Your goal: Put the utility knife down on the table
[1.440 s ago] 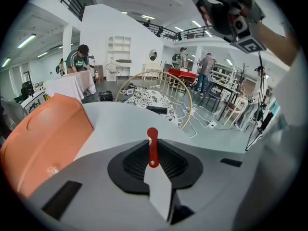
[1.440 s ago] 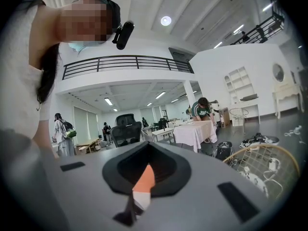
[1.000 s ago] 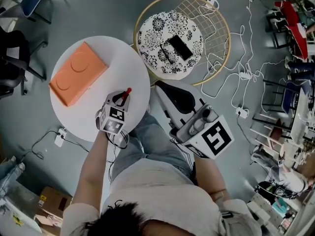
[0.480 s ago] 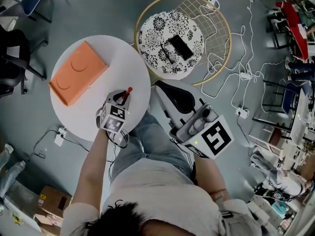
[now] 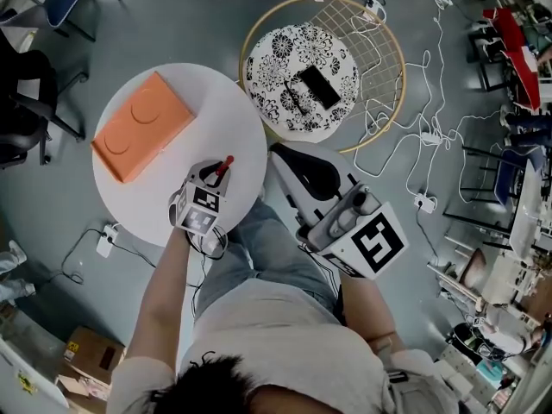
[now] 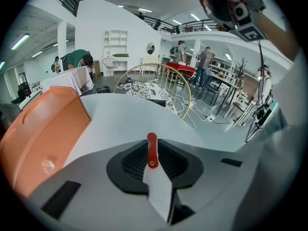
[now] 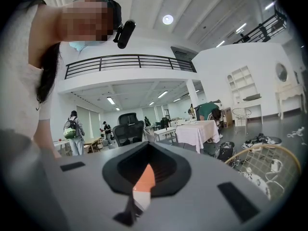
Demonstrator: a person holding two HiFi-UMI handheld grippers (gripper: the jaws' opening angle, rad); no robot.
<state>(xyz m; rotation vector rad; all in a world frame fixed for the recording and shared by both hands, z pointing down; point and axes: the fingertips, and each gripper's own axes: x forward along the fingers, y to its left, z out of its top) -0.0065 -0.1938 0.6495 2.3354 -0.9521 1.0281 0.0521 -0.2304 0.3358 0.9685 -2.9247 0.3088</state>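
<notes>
The grey floor (image 5: 172,24) fills most of the head view, strewn at the right with white cables (image 5: 414,128). Furniture at the far right and a dark chair (image 5: 21,110) at the left are cut off by the edges. The round white table (image 5: 216,128) stands left of centre. To its right is a hoop chair (image 5: 366,41) with a wire back. It holds a patterned cushion (image 5: 276,67), and on that lies a flat black thing (image 5: 317,84) too small to make out. An orange box (image 5: 141,128) lies on the far left part of the table. In the left gripper view it is cut off at the left edge (image 6: 43,138).

The right gripper (image 5: 289,158) is off the table, to its right, over the person's lap. Its camera looks up into a tall white hall with a railed balcony (image 7: 130,64). Its jaws (image 7: 143,184) are together, showing only a thin orange-and-white tip with nothing visible between them.

The left gripper (image 5: 217,172) is over the table's near right part, clamped on the knife (image 5: 227,163). Only the red end (image 6: 152,148) sticks out, pointing far. The rest is hidden in the jaws (image 6: 154,174). I cannot tell whether the knife touches the table.
</notes>
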